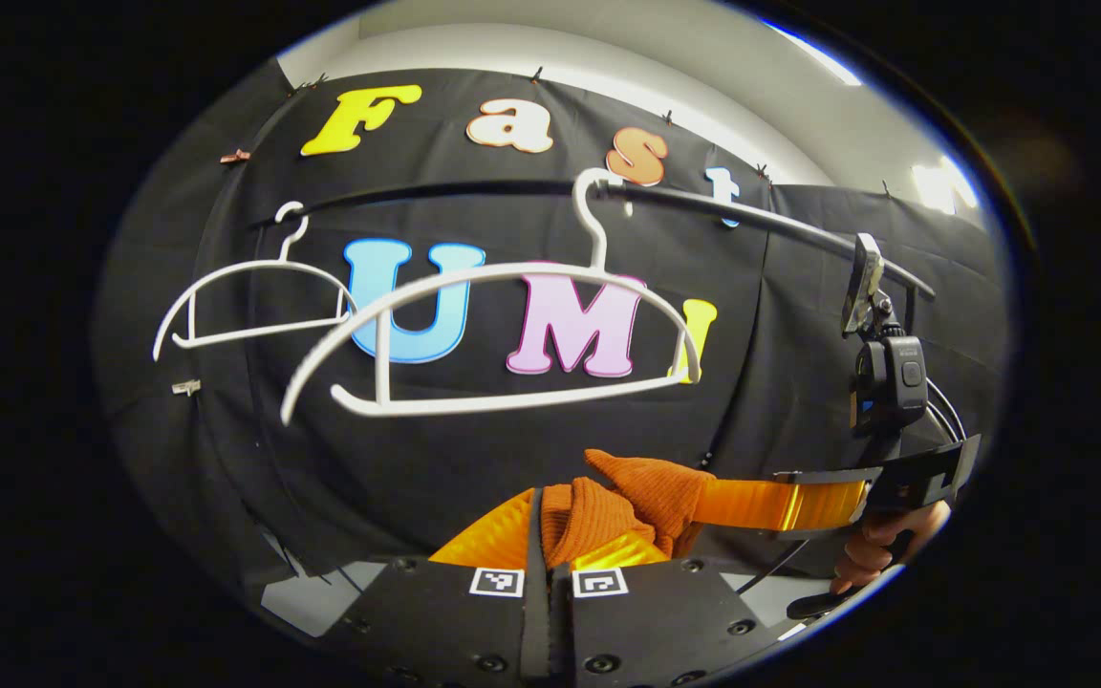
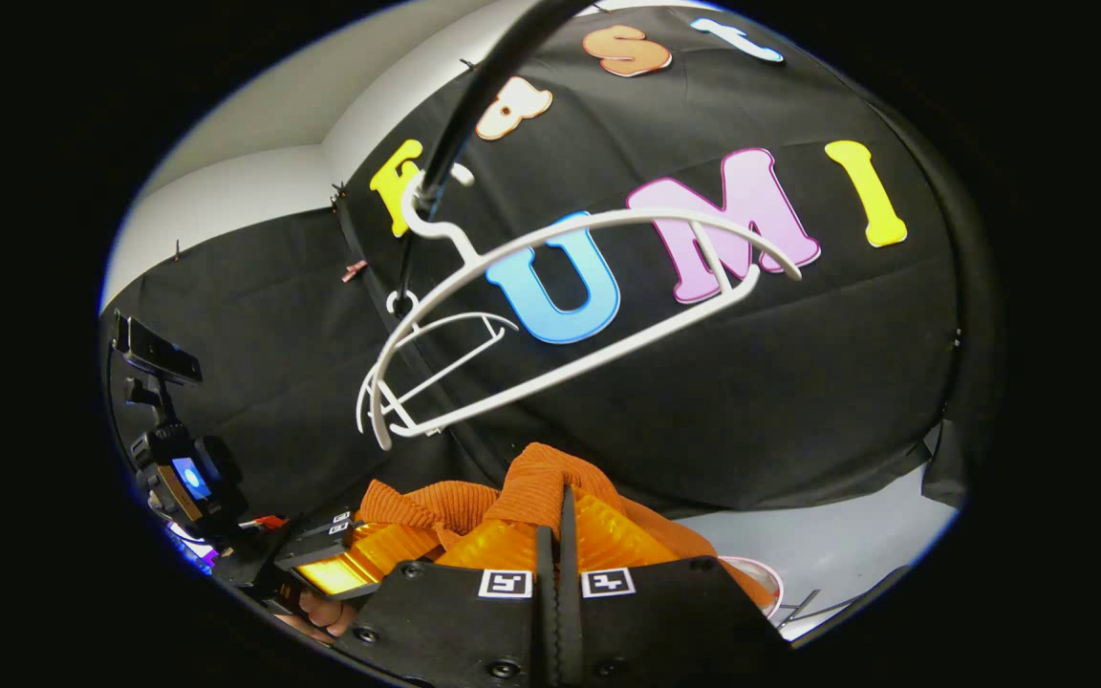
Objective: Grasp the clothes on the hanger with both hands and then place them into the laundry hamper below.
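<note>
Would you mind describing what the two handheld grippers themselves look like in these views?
Each gripper has a black body with screws, two square black-and-white markers side by side, and translucent orange ribbed fingers. The left gripper and the right gripper match. Seen from the left gripper view, the other unit carries a small black camera on a post, a phone-like device above it, and black cables behind. A bare hand holds its handle.

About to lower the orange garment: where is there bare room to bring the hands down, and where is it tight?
Free: below the near white hanger, down to the orange garment, with only black cloth behind. In the right gripper view, pale bare surface lies lower right beside the garment. Crowded: up at the rail with both hangers, and where the grippers bunch the cloth.
</note>
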Action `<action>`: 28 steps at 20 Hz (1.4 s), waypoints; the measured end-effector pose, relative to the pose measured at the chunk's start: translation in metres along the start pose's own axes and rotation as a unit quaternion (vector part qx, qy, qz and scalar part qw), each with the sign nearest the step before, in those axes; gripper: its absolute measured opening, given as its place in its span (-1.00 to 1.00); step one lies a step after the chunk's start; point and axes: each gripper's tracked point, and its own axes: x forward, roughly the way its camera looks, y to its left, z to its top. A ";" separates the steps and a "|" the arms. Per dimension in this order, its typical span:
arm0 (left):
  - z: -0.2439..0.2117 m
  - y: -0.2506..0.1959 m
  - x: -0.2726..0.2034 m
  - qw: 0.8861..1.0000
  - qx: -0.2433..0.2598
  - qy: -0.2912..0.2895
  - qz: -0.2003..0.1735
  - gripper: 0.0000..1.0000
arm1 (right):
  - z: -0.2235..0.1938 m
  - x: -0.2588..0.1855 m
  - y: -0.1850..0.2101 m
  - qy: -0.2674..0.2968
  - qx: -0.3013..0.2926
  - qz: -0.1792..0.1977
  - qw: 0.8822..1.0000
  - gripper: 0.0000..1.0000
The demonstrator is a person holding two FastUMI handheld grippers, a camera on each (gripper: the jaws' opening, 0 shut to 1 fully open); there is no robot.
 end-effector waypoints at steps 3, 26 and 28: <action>-0.046 0.002 0.018 0.999 0.010 0.039 0.002 -0.92 | -0.042 0.016 -0.027 0.035 -0.017 -0.030 0.999 -0.91; -0.324 0.056 0.071 0.929 -0.029 0.363 0.061 -0.81 | -0.287 0.053 -0.192 0.324 -0.017 -0.218 0.920 -0.79; -0.324 0.055 0.074 0.929 -0.024 0.364 0.060 0.06 | -0.298 0.060 -0.206 0.330 -0.016 -0.234 0.914 0.31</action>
